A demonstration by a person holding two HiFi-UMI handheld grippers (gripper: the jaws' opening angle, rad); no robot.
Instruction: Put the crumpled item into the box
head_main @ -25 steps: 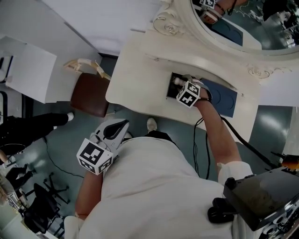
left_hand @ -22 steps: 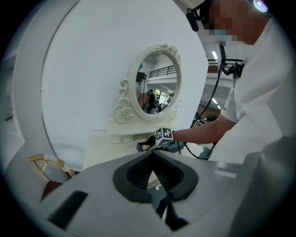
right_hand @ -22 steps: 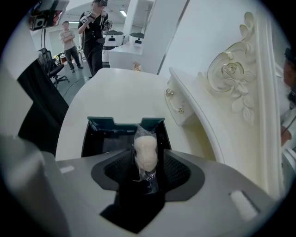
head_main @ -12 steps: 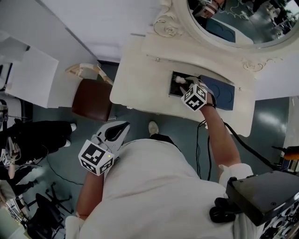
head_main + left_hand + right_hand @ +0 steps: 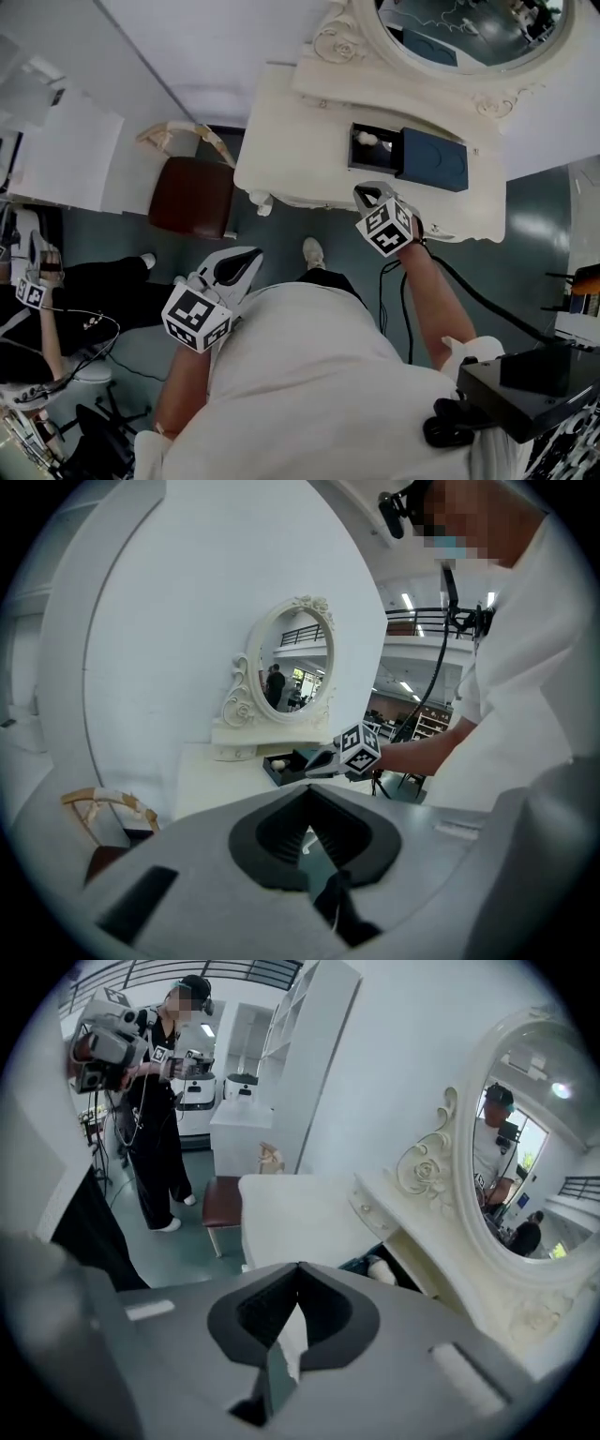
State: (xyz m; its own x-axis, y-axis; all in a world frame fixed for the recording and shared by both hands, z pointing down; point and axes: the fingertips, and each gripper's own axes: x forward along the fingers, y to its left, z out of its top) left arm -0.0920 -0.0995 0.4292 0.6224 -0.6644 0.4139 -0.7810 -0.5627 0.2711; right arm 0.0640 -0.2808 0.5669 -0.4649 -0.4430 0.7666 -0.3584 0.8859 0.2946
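A small dark open box (image 5: 372, 150) sits on the white dressing table (image 5: 291, 141), and the white crumpled item (image 5: 366, 139) lies inside it. Its dark blue lid (image 5: 434, 159) lies beside it on the right. My right gripper (image 5: 367, 195) hovers off the table's front edge, a little short of the box, shut with nothing between its jaws. In the right gripper view the crumpled item (image 5: 380, 1269) shows just past the jaws. My left gripper (image 5: 242, 264) hangs low by my body, shut and empty. From it I see the box (image 5: 278, 767) and the right gripper (image 5: 316, 761).
An ornate oval mirror (image 5: 469, 28) rises at the back of the table. A brown stool (image 5: 192, 197) and a pale wooden frame (image 5: 183, 136) stand to the table's left. Another person (image 5: 155, 1101) stands across the room. A black device (image 5: 530, 384) juts at lower right.
My right gripper has drawn back from the box toward me and its jaws have closed. The crumpled item stays in the box. The left gripper has barely moved.
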